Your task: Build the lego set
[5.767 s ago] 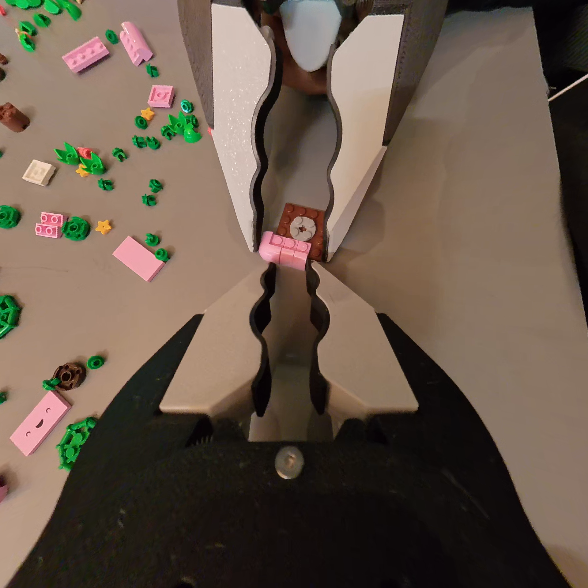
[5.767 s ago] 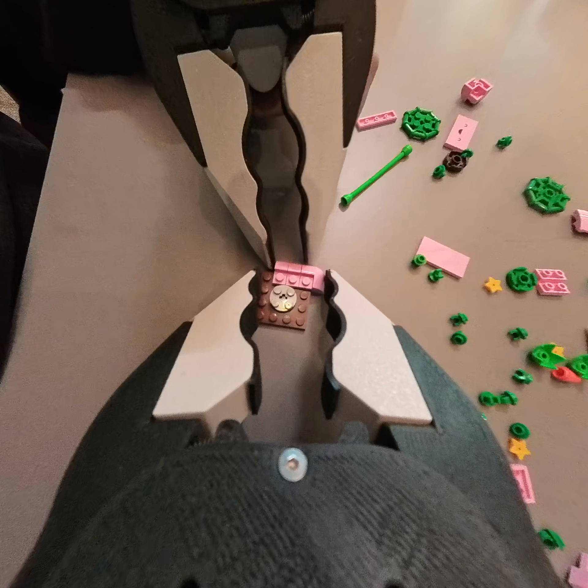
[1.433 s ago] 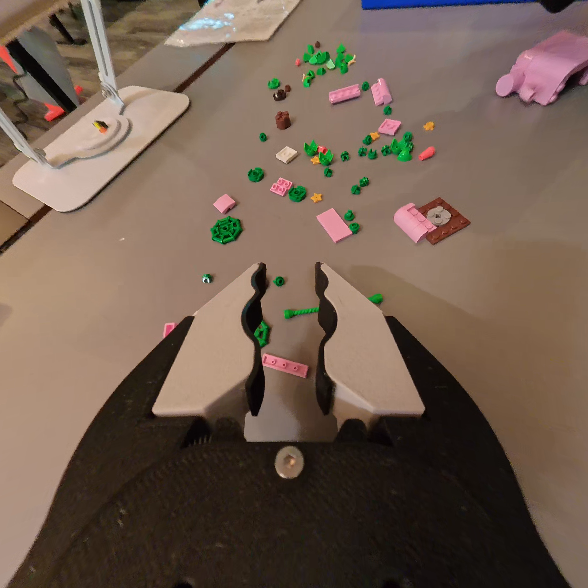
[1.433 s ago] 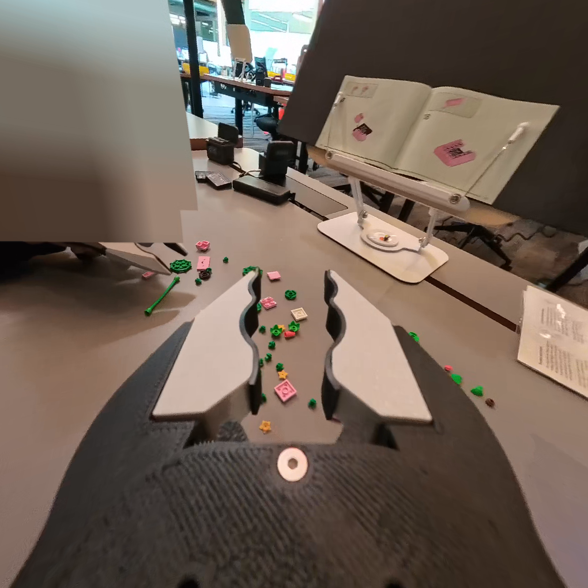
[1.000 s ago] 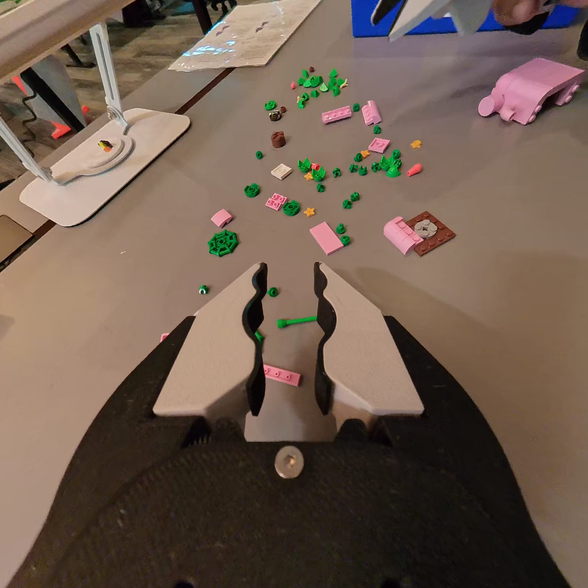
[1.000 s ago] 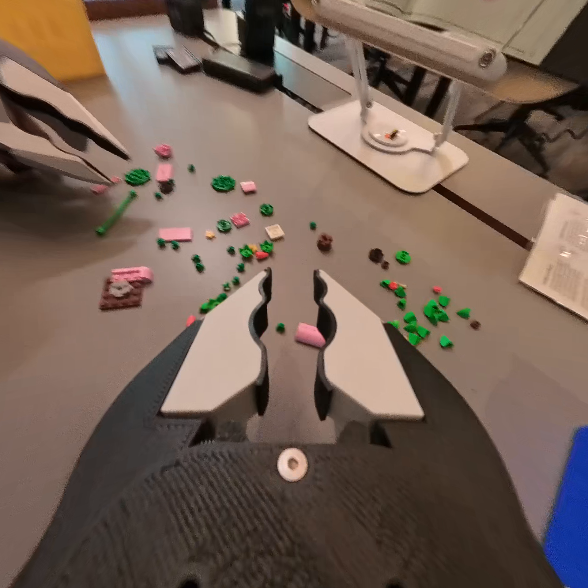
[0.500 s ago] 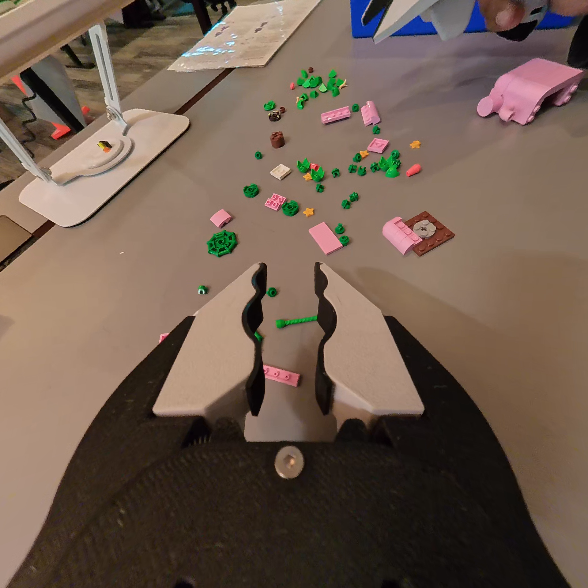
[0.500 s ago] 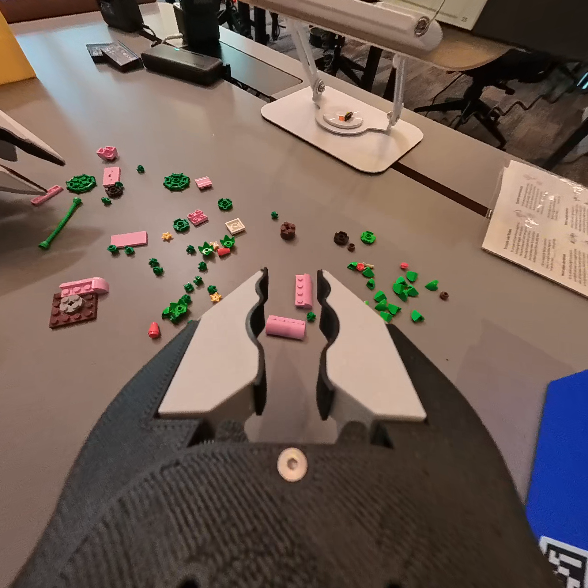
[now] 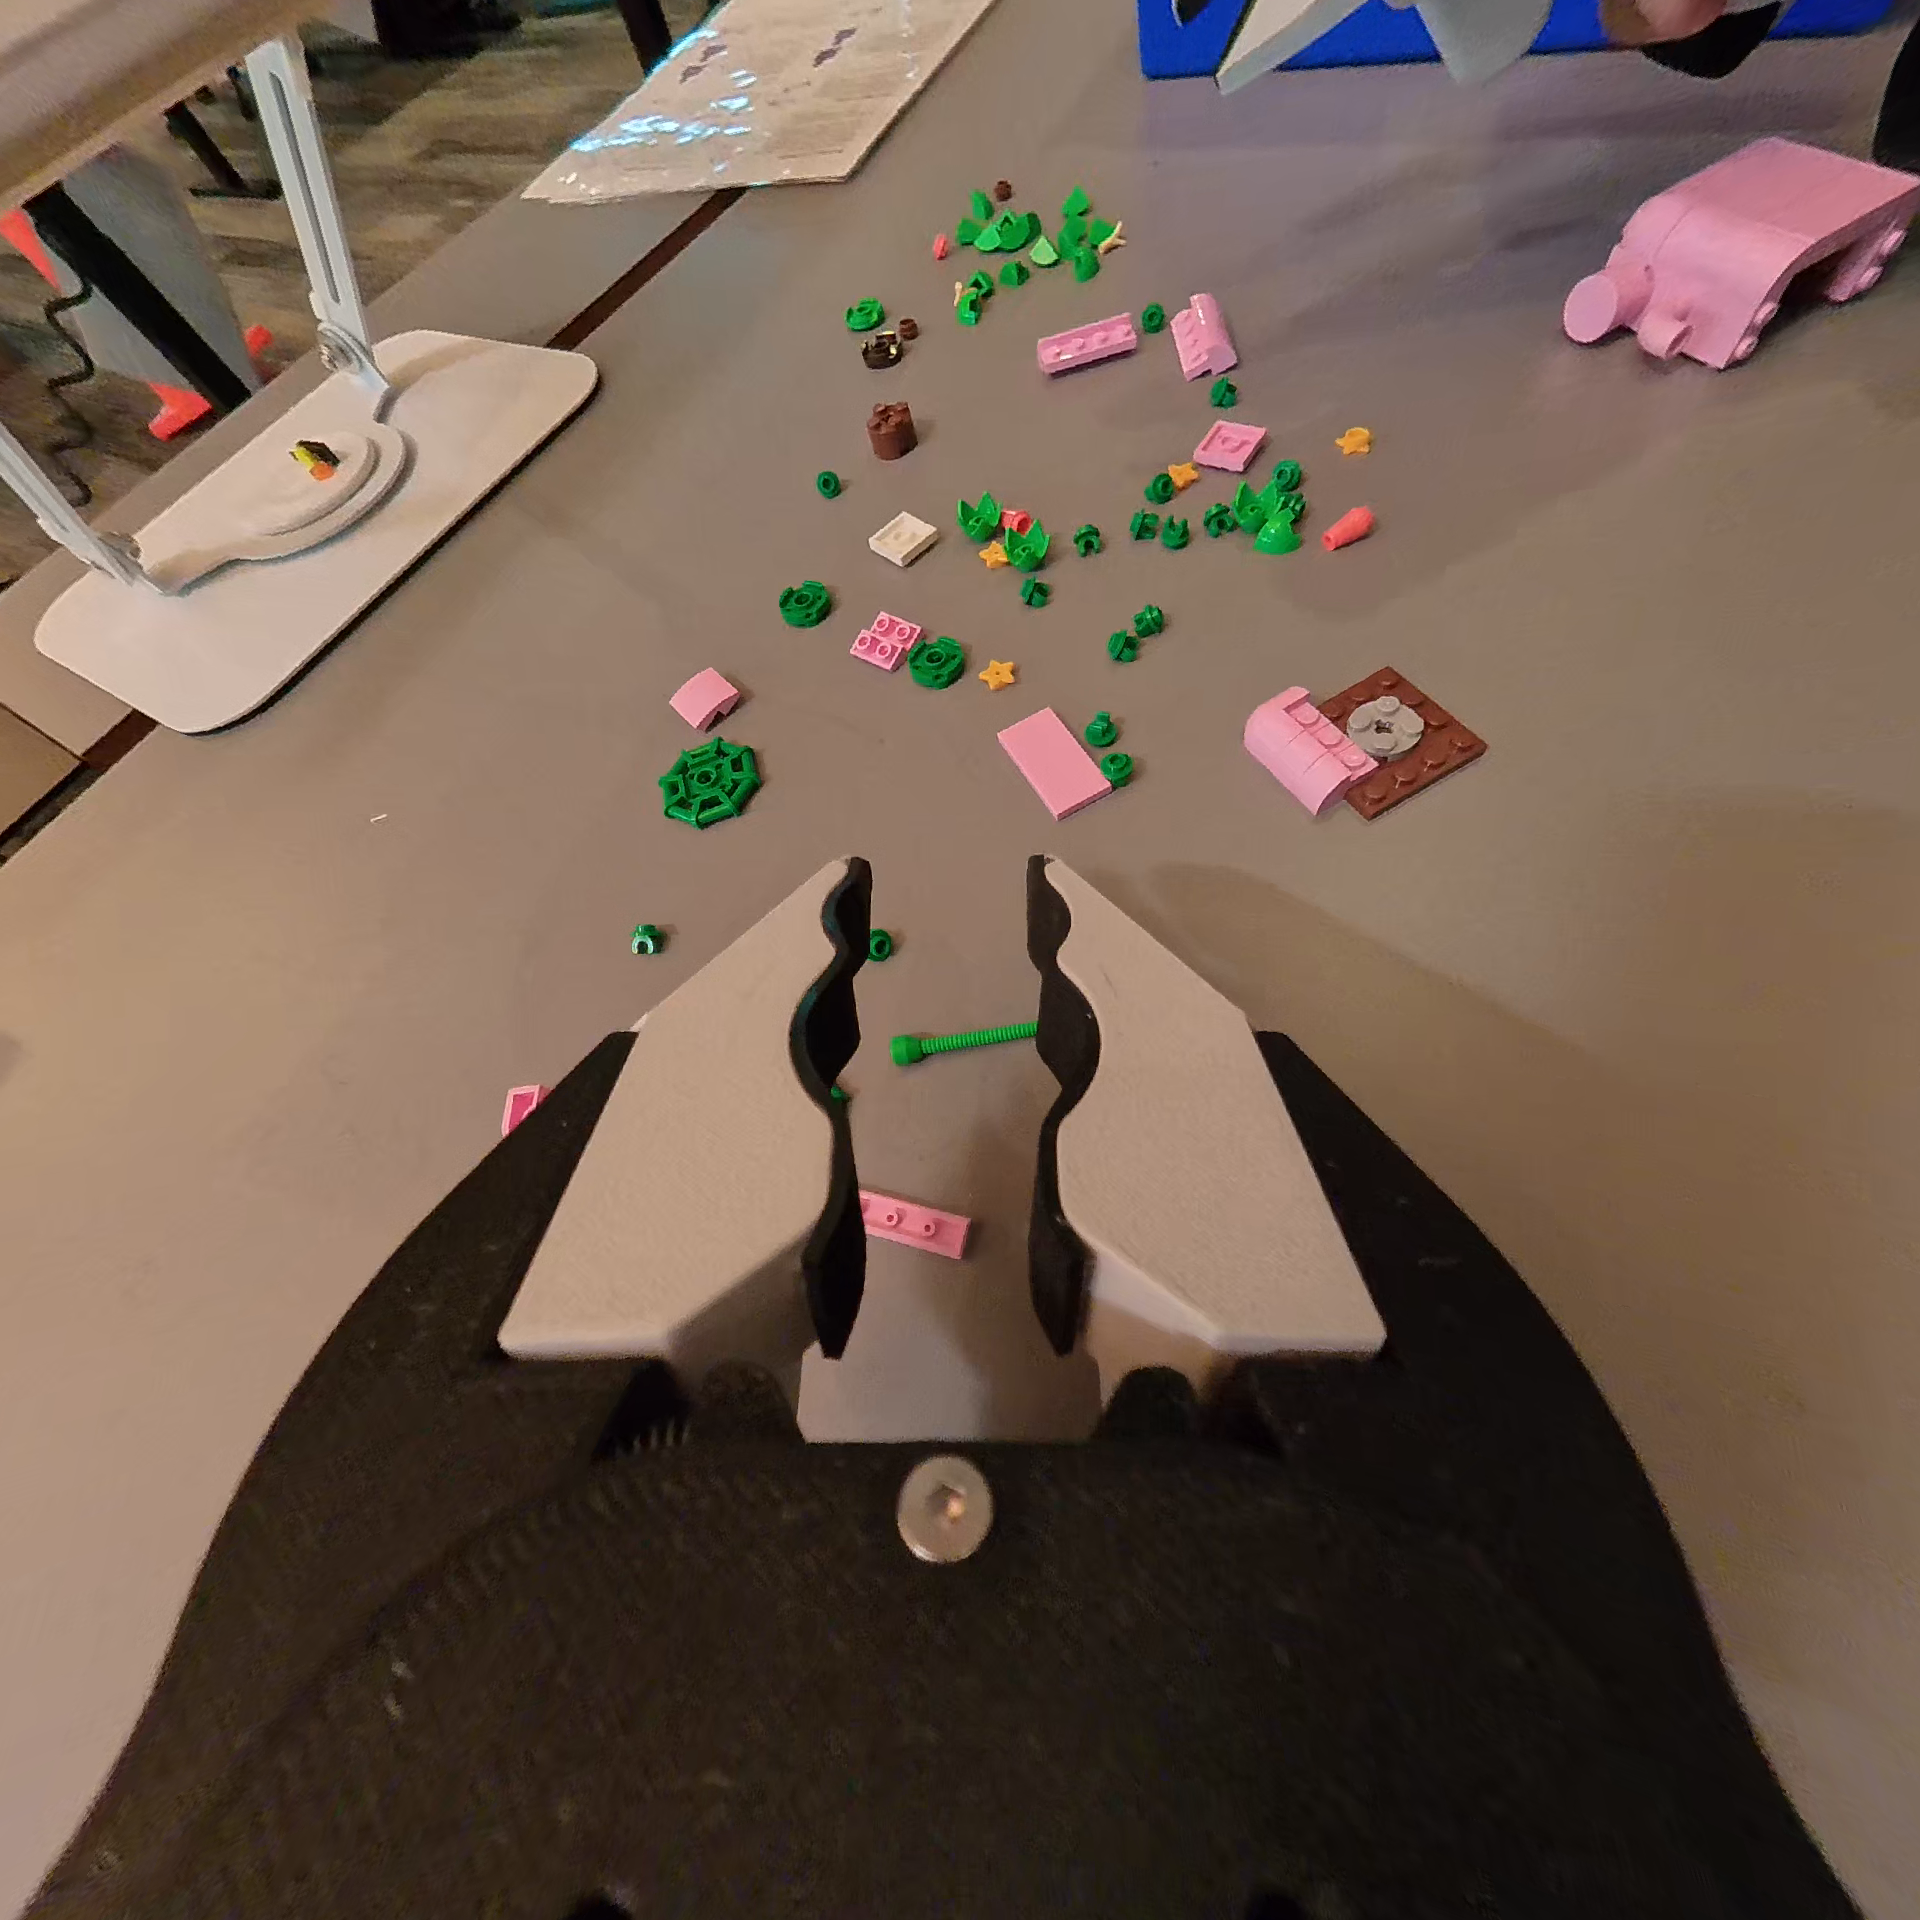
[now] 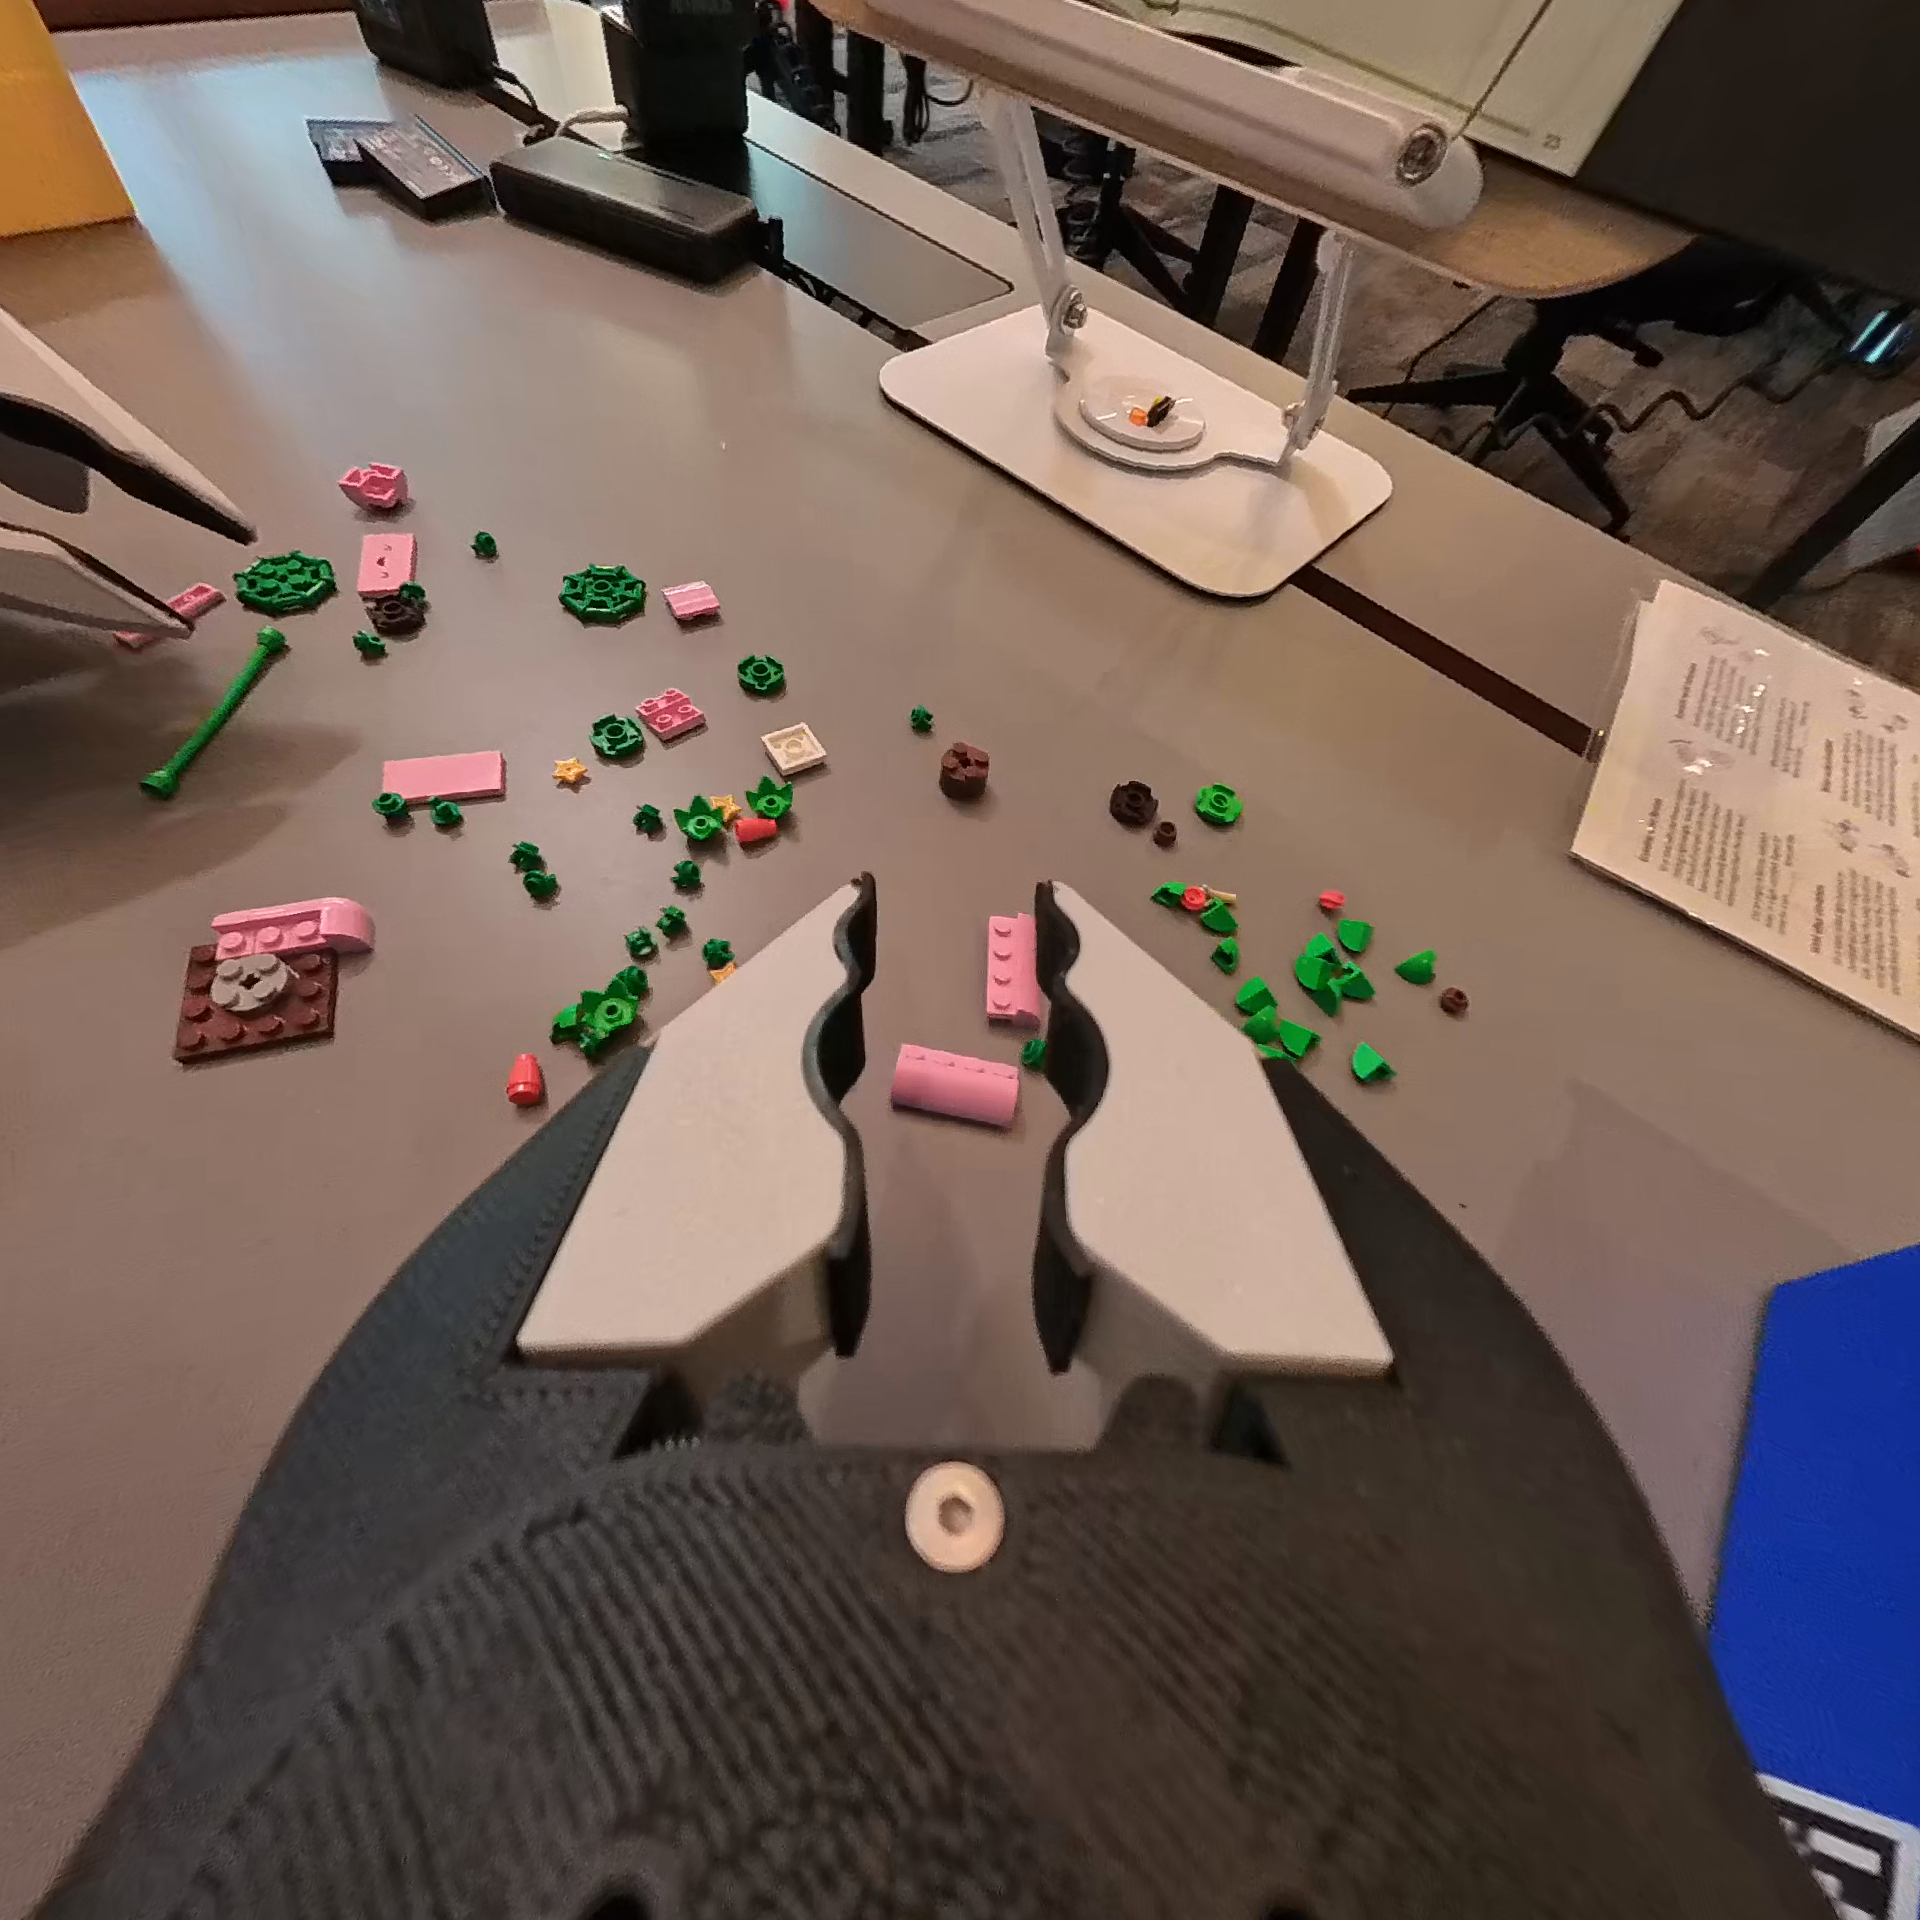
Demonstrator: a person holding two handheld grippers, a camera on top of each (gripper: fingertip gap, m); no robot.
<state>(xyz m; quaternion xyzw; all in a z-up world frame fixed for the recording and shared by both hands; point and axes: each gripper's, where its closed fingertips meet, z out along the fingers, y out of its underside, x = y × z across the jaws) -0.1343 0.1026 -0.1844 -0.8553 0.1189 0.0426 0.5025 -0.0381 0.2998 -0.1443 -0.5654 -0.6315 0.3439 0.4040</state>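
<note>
We hover the right claw (image 10: pixel 954 904), parted and empty, over the pink curved brick (image 10: pixel 954 1084) lying loose on the worktop (image 10: pixel 727 395); left claw (image 9: pixel 948 883) is also agape and empty; the brick looks light, rigid and slick, so pinch its flat ends.

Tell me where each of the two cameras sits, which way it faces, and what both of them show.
Left wrist view: sits on the left gripper, above the grey table, facing along its open fingers over scattered bricks; the right gripper's tips show at top.
Right wrist view: sits on the right gripper, facing across the table toward a white stand; the left gripper's tips show at left.
Shared: the brown square plate with pink curved brick, and the green rod.
</note>
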